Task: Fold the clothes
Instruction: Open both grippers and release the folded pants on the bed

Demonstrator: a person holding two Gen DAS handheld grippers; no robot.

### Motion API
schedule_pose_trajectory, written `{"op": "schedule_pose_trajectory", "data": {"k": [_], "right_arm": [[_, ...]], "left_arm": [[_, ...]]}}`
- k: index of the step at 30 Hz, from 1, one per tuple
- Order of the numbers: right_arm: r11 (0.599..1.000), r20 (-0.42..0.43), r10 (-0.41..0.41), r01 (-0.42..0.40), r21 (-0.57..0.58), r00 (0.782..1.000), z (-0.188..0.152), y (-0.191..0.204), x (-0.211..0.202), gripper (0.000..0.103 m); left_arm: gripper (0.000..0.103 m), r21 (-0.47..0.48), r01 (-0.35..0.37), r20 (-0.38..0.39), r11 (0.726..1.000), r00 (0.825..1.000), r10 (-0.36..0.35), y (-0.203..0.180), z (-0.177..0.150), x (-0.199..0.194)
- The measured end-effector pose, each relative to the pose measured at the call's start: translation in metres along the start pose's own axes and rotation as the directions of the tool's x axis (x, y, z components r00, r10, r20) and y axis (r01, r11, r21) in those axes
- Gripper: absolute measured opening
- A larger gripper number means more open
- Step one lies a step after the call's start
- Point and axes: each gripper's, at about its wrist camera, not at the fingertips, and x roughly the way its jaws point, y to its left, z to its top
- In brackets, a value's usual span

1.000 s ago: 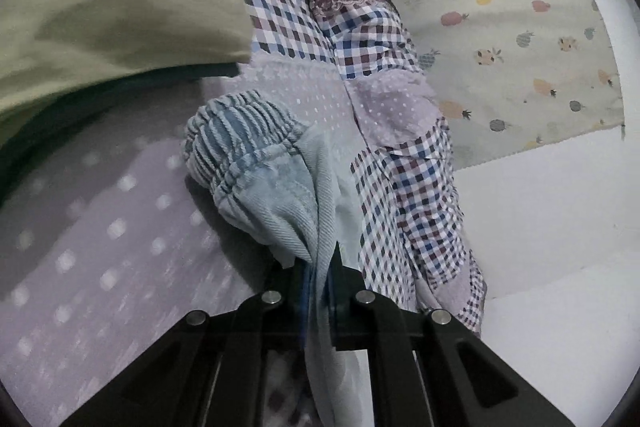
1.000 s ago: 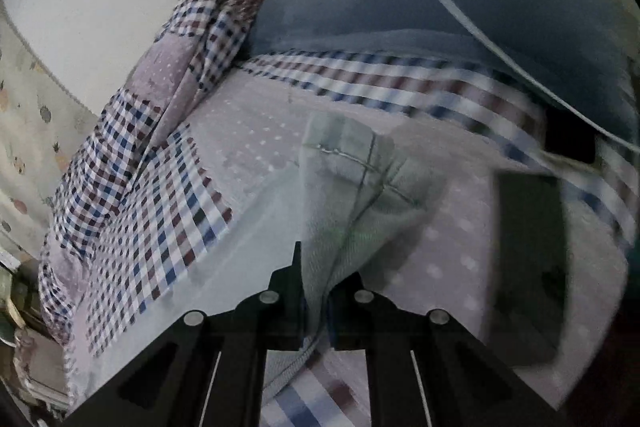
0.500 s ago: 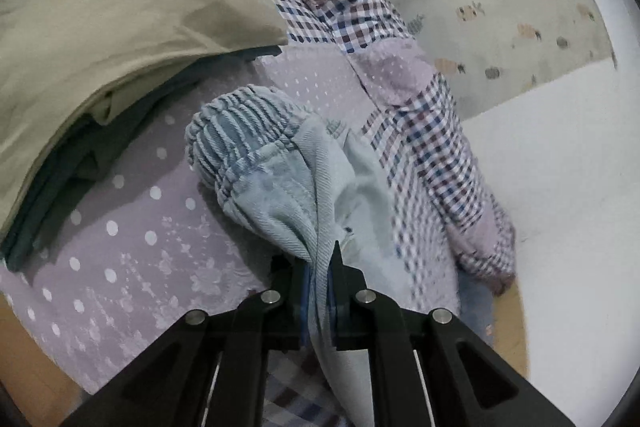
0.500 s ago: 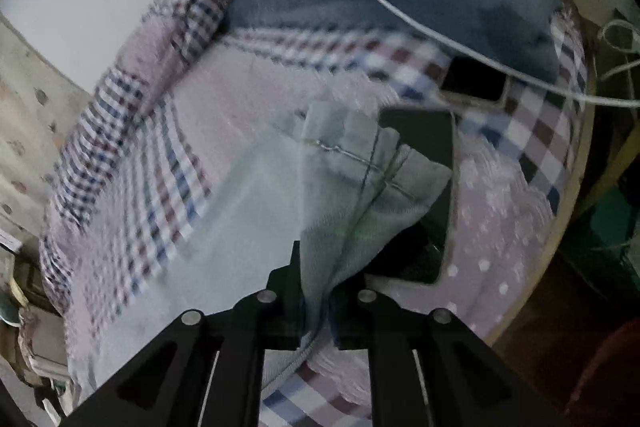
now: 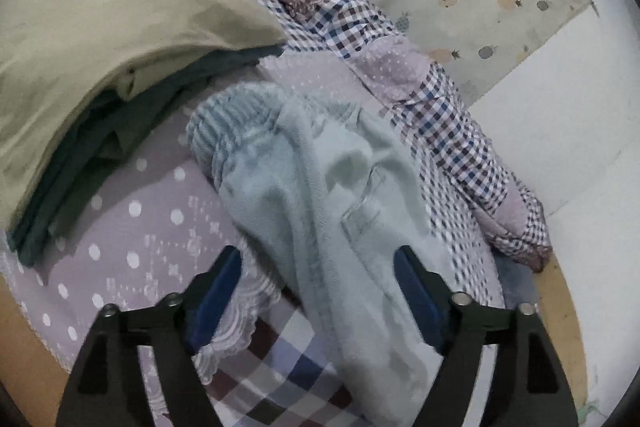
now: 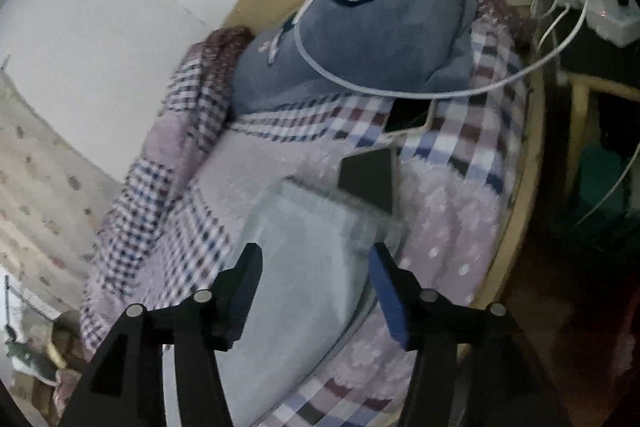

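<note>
pale-blue denim trousers with ribbed waistband [image 5: 320, 195] | lengthwise on bed, between both tools | left tool [image 5: 318, 267] spread, empty | right tool [image 6: 316, 263] spread, empty

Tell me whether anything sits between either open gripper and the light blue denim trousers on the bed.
Nothing visible does. The left gripper is open right over the light blue denim trousers, and the right gripper is open over their hem end. A black phone lies just beyond that hem.
</note>
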Motion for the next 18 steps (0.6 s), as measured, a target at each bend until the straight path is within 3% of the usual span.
{"op": "schedule_pose_trajectory", "data": {"k": [4, 6, 10, 13, 18], "right_arm": [[0.987, -0.002, 0.026, -0.026, -0.160, 1.000, -0.022, 0.034, 0.002, 0.062], [0.964, 0.011, 0.043, -0.039, -0.262, 0.999, -0.035, 0.055, 0.000, 0.071], [0.906, -0.004, 0.060, -0.057, -0.420, 0.998, -0.061, 0.088, 0.002, 0.075], [0.878, -0.020, 0.062, -0.064, -0.475, 0.998, -0.071, 0.100, 0.007, 0.076], [0.881, -0.038, 0.065, -0.075, -0.467, 0.997, -0.073, 0.100, 0.012, 0.076]], "left_arm": [[0.085, -0.018, 0.058, -0.017, 0.998, 0.998, -0.059, -0.001, -0.004, 0.005], [0.085, -0.027, 0.062, -0.035, 0.998, 0.997, -0.063, -0.001, -0.006, 0.009], [0.085, -0.042, 0.044, -0.031, 0.998, 0.998, -0.046, 0.002, -0.006, 0.013], [0.085, -0.094, 0.025, 0.023, 0.995, 0.999, -0.023, 0.012, -0.001, 0.010], [0.085, -0.228, 0.074, 0.107, 0.971, 0.993, -0.050, 0.047, 0.012, 0.005]]}}
